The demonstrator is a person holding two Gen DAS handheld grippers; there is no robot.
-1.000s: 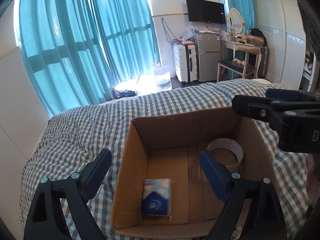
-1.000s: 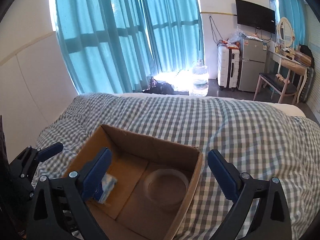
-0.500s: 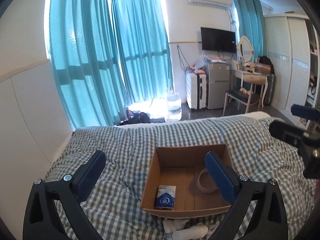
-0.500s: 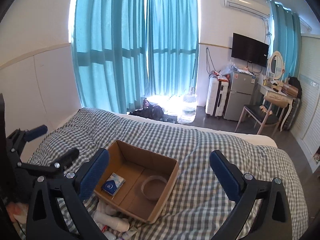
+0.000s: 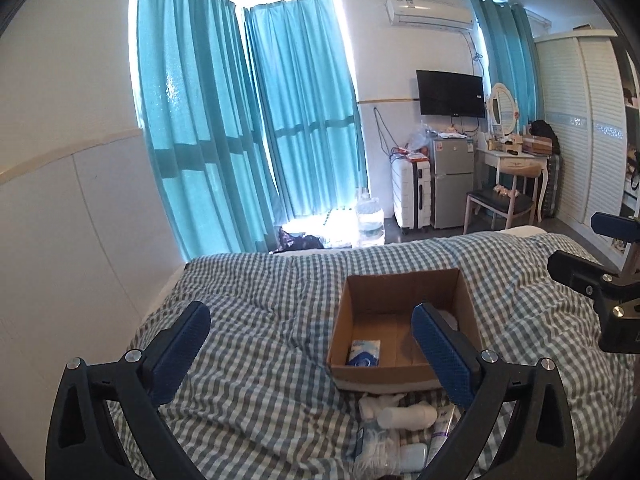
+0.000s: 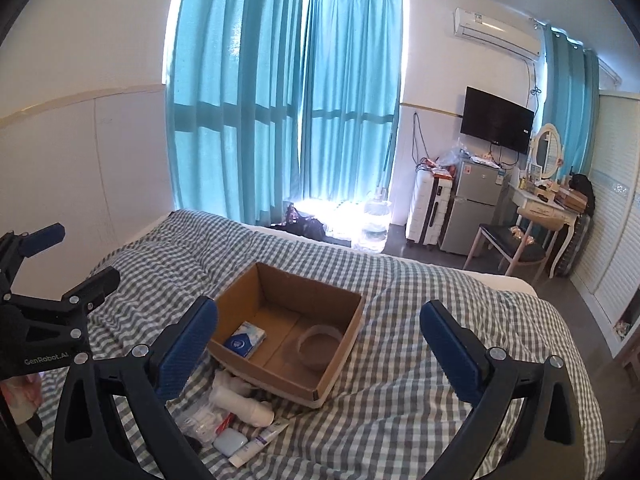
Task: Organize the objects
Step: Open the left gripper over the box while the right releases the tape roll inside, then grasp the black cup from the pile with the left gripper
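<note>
An open cardboard box (image 5: 402, 372) (image 6: 340, 352) rests on the checked bed. Inside lie a blue-and-white tissue pack (image 5: 365, 353) (image 6: 245, 339) and a clear tape ring (image 6: 319, 345). In front of the box is a pile of small items: a white bottle (image 5: 407, 417) (image 6: 244, 400), a tube (image 6: 260, 438), a small white case (image 6: 229, 442) and a plastic packet (image 6: 200, 424). My left gripper (image 5: 310, 340) is open and empty, held back from and above the box. My right gripper (image 6: 320, 340) is open and empty too, to the right of the left one.
The checked duvet (image 6: 420, 380) covers the bed around the box. Beyond the bed stand teal curtains (image 5: 248, 128), a water jug (image 5: 370, 220), a white suitcase (image 5: 412, 192), a small fridge (image 5: 452, 182), a dressing table with chair (image 5: 508, 184) and a wardrobe (image 5: 588, 120).
Both grippers have pulled back and up from the box, which now looks small and far. The pile of items in front of it has come into view. Both stay open and empty.
</note>
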